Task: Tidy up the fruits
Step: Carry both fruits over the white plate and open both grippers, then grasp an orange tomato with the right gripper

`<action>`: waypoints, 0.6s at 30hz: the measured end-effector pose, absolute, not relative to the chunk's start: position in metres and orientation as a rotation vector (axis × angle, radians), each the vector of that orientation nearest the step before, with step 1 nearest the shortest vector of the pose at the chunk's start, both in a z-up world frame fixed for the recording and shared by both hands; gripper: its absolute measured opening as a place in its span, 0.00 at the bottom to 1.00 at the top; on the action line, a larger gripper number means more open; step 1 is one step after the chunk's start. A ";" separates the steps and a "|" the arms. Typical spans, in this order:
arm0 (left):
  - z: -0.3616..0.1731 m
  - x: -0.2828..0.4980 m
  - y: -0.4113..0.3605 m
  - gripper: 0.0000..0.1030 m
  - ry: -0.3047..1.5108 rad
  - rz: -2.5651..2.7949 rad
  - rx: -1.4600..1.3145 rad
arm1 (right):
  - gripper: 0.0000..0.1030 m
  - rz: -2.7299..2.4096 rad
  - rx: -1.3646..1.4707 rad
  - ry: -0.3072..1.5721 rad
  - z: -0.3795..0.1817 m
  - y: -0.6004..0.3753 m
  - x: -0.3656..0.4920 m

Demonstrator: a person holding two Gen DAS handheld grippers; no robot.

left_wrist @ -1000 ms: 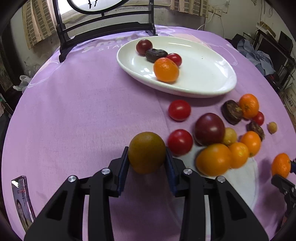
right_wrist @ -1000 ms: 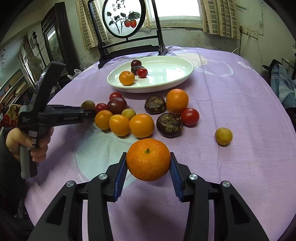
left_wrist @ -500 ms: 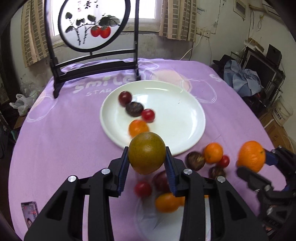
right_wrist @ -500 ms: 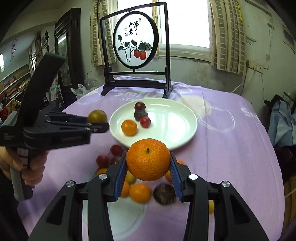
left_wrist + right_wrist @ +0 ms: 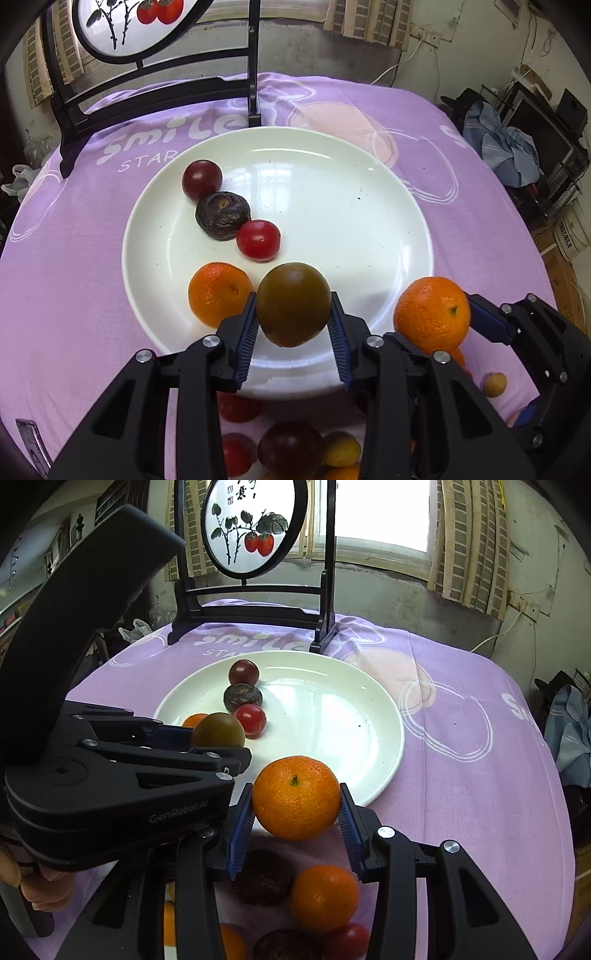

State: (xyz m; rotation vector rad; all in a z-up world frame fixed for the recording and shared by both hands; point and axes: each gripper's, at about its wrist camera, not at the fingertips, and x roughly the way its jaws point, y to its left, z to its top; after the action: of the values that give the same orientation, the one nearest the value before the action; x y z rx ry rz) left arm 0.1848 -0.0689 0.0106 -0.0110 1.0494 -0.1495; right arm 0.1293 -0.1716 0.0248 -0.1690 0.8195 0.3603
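Left claw (image 5: pixel 293 325) clenched on a brown-green round fruit (image 5: pixel 293 304), blue ribbed pads pressed against both its sides. Fruit is held clear of the surface, above the near edge of the white plate (image 5: pixel 369 236).

Right claw (image 5: pixel 295 816) clenched on an orange mandarin (image 5: pixel 295 797), stem scar facing up. It hangs at the plate's near rim, right of the left claw. In the left wrist view the same mandarin sits at the right, just off the plate's edge.

On the plate, left half: a dark red plum (image 5: pixel 202 180) farthest back, then a wrinkled dark brown fruit (image 5: pixel 222 215) touching it, then a red cherry tomato (image 5: pixel 258 240) touching that one; the three run in a diagonal line. A small orange (image 5: pixel 218 293) lies nearer, beside the left claw's held fruit. Right half of the plate is bare.

Plate rests on a purple cloth (image 5: pixel 74 258) with white lettering covering the round worktop. Behind the plate stands a dark wooden stand with a round painted panel (image 5: pixel 251 524) showing red fruit on a branch.

Loose fruit on the cloth below both claws: oranges, dark wrinkled ones, red tomatoes, a plum, small yellow ones; partly hidden by the claw arms, count uncertain.

A person's fingers (image 5: pixel 40 890) grip the left handle at the lower left of the right wrist view.
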 end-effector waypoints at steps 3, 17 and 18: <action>0.006 0.194 -0.068 0.36 1.068 -0.138 -0.025 | 0.44 0.359 -0.162 0.834 0.021 -0.172 0.138; 0.057 0.121 -0.053 0.74 0.891 -0.112 0.022 | 0.64 0.344 -0.106 0.814 0.036 -0.198 0.087; 0.058 0.114 -0.052 0.77 0.886 -0.113 0.021 | 0.65 0.341 -0.106 0.813 0.036 -0.199 0.081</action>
State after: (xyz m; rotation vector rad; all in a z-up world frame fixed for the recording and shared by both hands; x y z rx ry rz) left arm 0.1142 -0.0517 0.0578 0.0205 0.8858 -0.1127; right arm 0.0815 -0.1989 0.0362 -0.1065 0.8132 0.3414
